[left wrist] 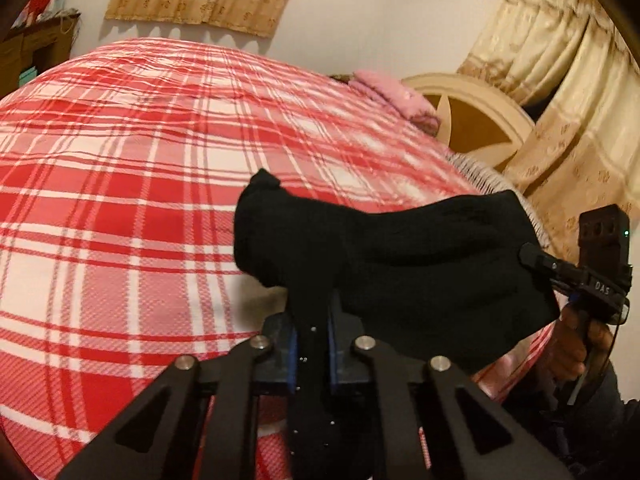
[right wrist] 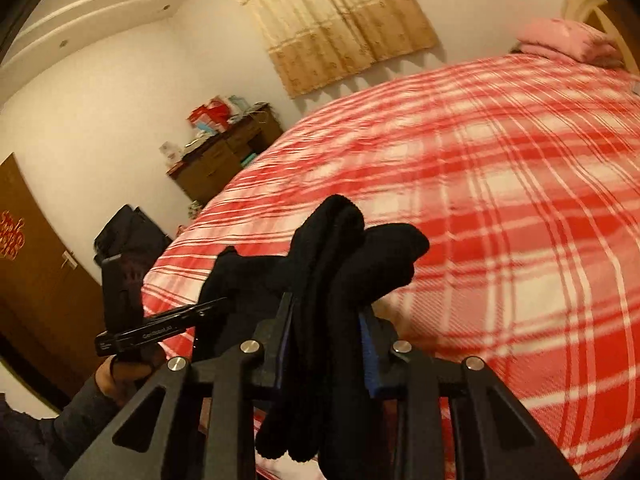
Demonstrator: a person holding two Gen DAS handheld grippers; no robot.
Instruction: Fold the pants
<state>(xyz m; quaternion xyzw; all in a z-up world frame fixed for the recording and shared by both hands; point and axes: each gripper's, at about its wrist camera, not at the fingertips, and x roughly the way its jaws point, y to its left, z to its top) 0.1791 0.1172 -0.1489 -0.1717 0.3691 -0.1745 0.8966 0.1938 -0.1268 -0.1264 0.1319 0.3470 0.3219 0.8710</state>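
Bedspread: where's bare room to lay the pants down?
Most of the plaid bedspread is bare: the wide stretch from the black pants back to the pink pillow and the far edge near the wooden dresser. The near edge is crowded: left claw and right claw both grip the cloth.

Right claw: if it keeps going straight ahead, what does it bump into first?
Probably the plaid bed. The right claw, shut on the black pants, points over it; depth is hard to judge.

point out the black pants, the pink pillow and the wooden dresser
black pants (left wrist: 420,256), left wrist view, middle of the lifted cloth
pink pillow (right wrist: 568,38), right wrist view, its top face
wooden dresser (right wrist: 224,160), right wrist view, its front
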